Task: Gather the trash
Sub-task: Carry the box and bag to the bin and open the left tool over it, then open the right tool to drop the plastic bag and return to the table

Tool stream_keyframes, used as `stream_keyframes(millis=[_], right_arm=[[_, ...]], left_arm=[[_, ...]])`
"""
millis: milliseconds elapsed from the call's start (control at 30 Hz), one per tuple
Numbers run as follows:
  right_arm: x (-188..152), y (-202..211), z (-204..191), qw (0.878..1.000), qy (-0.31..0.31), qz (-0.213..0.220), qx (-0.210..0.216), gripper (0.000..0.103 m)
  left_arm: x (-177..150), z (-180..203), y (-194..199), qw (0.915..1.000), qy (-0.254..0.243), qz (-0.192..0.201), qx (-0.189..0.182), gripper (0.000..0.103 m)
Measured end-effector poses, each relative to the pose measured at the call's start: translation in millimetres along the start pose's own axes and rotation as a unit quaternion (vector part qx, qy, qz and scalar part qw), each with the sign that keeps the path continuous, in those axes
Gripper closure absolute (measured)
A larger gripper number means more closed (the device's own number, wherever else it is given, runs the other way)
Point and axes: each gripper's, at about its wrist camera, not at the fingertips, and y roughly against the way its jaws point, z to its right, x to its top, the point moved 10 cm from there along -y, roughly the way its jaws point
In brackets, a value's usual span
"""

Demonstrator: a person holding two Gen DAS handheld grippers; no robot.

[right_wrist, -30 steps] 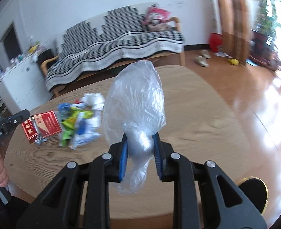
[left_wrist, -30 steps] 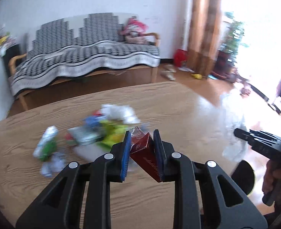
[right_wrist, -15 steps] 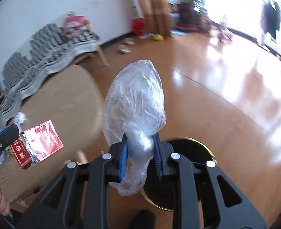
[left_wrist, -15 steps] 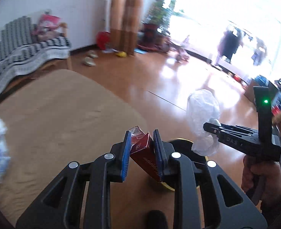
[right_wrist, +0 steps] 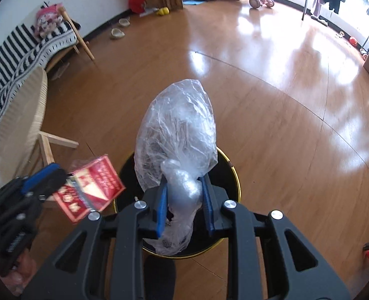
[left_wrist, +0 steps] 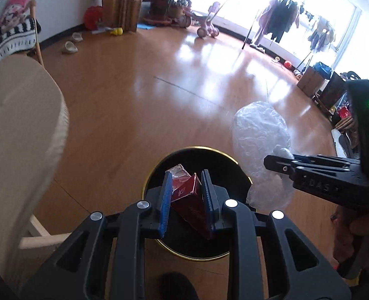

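I am holding the left gripper (left_wrist: 186, 197), fingers clamped on the red packet (left_wrist: 190, 200), and the right gripper (right_wrist: 185, 201), pinching the crumpled plastic bag (right_wrist: 176, 135), above the black bin (left_wrist: 156, 172) at lower centre, lining up both drops.

The round black bin with a gold rim (left_wrist: 237, 161) stands open-mouthed on bare wooden floor (left_wrist: 139, 105), and straight above its opening hang the left gripper (left_wrist: 186, 190) with its red cigarette pack (left_wrist: 192, 200) and, just beside it to the right, the right gripper (right_wrist: 184, 197) with its crumpled clear plastic bag (right_wrist: 176, 135), so the two tools crowd each other over the mouth. On the left the rounded edge of the wooden table (left_wrist: 16, 130) and its leg (right_wrist: 45, 150) stand near the bin, narrowing that side. Ahead and to the right the floor lies open well past the bin, with furniture and clutter only far off by the walls and window.
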Motion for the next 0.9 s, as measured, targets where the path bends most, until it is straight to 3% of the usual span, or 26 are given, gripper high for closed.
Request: stream_keyframes(millis=[233,300,367,400,633,733,767,833,900], right_arm=[[-2,-3,-2,1.0,-0.004,-0.008,-0.007,0.078],[-2,-4,-1,1.0,-0.007,-0.008,-0.009,0.078],[0,-6,-5,1.0,-0.012,-0.01,-0.008,0.078],[0,-7,-4,1.0,-0.014,-0.011,-0.008,0.078],[-4,-17,-19,0.999,-0.003,-0.034,-0.002,0.078],[-4,-21,-25,0.999,0.006,-0.039,-0.007,0.077],[-5,-24,-27,0.999,0.007,-0.045,-0.009,0.073],[-7,-27,-30,0.998,0.008,-0.055,-0.012,0.05],[-6,-26,-34,0.998,0.013,-0.052,-0.019,0.042]], left_arm=[[-5,12,-24,0.9998,-0.005,-0.016,-0.011,0.078],[-7,15,-27,0.9997,-0.008,-0.023,-0.008,0.068],[-6,14,-27,0.9997,-0.01,-0.023,-0.005,0.042],[-3,13,-26,0.9997,-0.011,-0.019,-0.003,0.039],[3,4,0,1.0,-0.005,-0.003,-0.001,0.038],[4,-3,19,0.9999,-0.005,0.009,0.0,0.033],[6,-5,29,0.9999,-0.005,0.016,0.0,0.03],[8,-10,45,0.9996,-0.003,0.027,-0.002,0.025],[10,-17,67,0.9991,0.0,0.042,-0.001,0.022]])
